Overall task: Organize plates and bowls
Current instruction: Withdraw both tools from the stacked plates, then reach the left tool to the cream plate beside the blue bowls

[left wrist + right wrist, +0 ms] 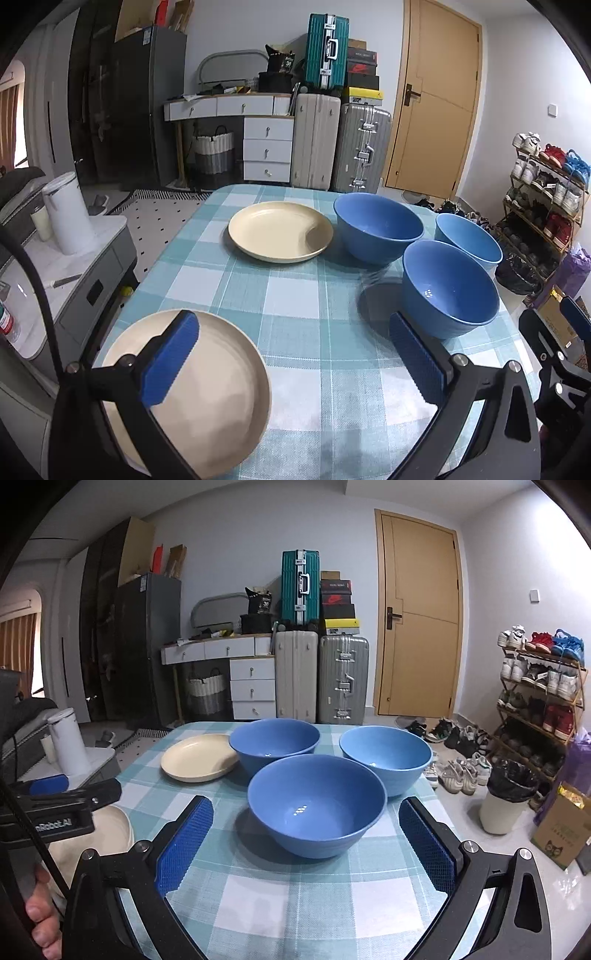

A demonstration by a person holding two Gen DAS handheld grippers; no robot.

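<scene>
Cream near plate (207, 398), table's near-left corner: rigid, slick, light; take rim. Left hand-held gripper (291, 354) and right hand-held gripper (306, 842) both released, empty.

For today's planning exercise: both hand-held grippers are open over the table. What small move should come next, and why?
Probably ease the right hand-held gripper forward around the nearest blue bowl. Its jaws are open and the bowl sits centred just ahead, standing apart from the two bowls behind it.

wooden door (419, 616), stacked suitcases (321, 672), shoe rack (539, 694)
</scene>
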